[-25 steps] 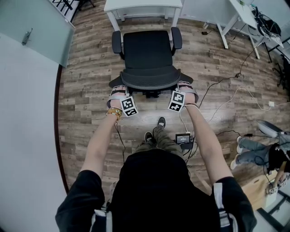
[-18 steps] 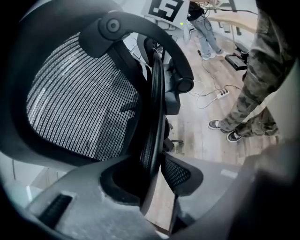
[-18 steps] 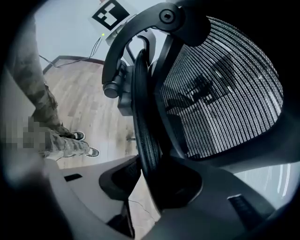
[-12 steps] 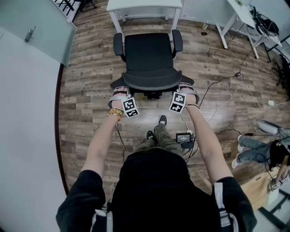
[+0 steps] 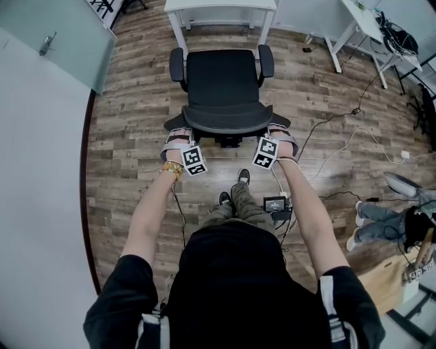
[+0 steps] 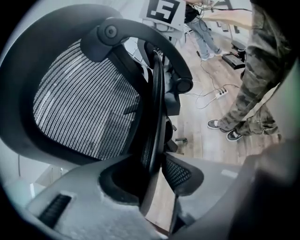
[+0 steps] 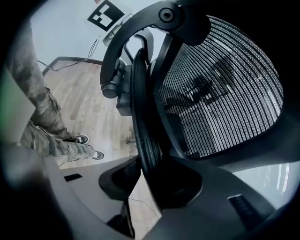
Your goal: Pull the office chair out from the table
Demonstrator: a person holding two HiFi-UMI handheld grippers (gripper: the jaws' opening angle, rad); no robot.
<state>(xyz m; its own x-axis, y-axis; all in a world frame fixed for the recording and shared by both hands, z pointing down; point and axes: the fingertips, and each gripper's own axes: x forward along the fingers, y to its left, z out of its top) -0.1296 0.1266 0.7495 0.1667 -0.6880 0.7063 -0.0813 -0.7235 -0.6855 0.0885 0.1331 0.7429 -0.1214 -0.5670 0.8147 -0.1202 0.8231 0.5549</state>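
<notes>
The office chair stands on the wooden floor in front of the white tabletop. Its seat faces that tabletop and its mesh backrest is turned toward the person. A strip of floor shows between the seat and the tabletop's edge. The left gripper is at the backrest's left edge and the right gripper at its right edge. In the left gripper view the backrest's dark rim runs down between the jaws, which grip it. In the right gripper view the jaws likewise clamp the rim. The person's shoes stand just behind the chair, between the two outstretched arms.
</notes>
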